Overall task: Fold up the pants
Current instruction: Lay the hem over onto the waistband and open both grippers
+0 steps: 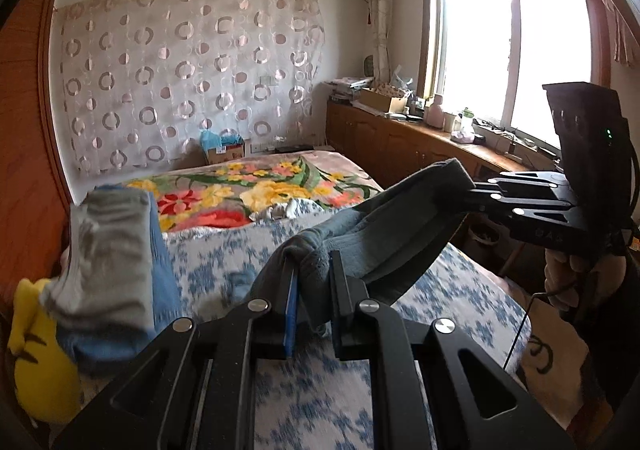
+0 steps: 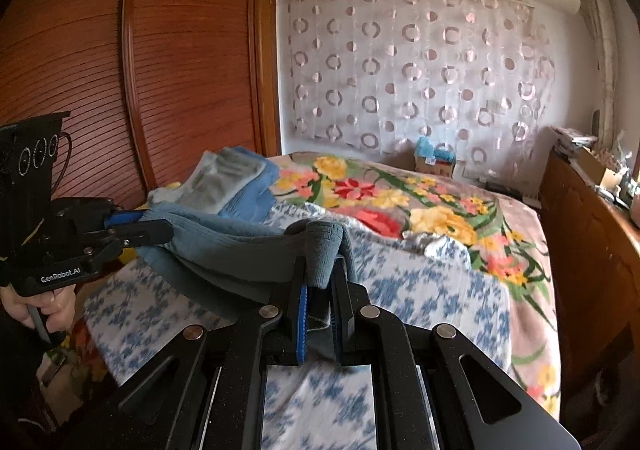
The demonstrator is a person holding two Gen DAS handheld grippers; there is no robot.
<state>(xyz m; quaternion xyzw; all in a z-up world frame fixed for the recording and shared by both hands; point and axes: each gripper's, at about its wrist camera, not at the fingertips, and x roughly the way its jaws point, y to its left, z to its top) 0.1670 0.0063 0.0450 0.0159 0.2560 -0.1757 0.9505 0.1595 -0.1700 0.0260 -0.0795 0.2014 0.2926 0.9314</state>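
Note:
Grey-blue pants [image 1: 384, 234] hang stretched in the air between my two grippers, above the blue-and-white floral sheet [image 1: 452, 290] of the bed. My left gripper [image 1: 314, 266] is shut on one end of the pants. My right gripper [image 1: 466, 193] shows at the right of the left wrist view, shut on the other end. In the right wrist view the right gripper [image 2: 320, 274] pinches a folded edge of the pants [image 2: 224, 246], and the left gripper [image 2: 160, 228] holds the far end at the left.
A stack of folded clothes [image 1: 116, 250] lies at the bed's left, beside a yellow plush [image 1: 36, 362]. A flowered blanket [image 2: 420, 209] covers the far bed. A wooden wardrobe [image 2: 160, 69] stands left, a cluttered wooden cabinet [image 1: 420, 137] under the window right.

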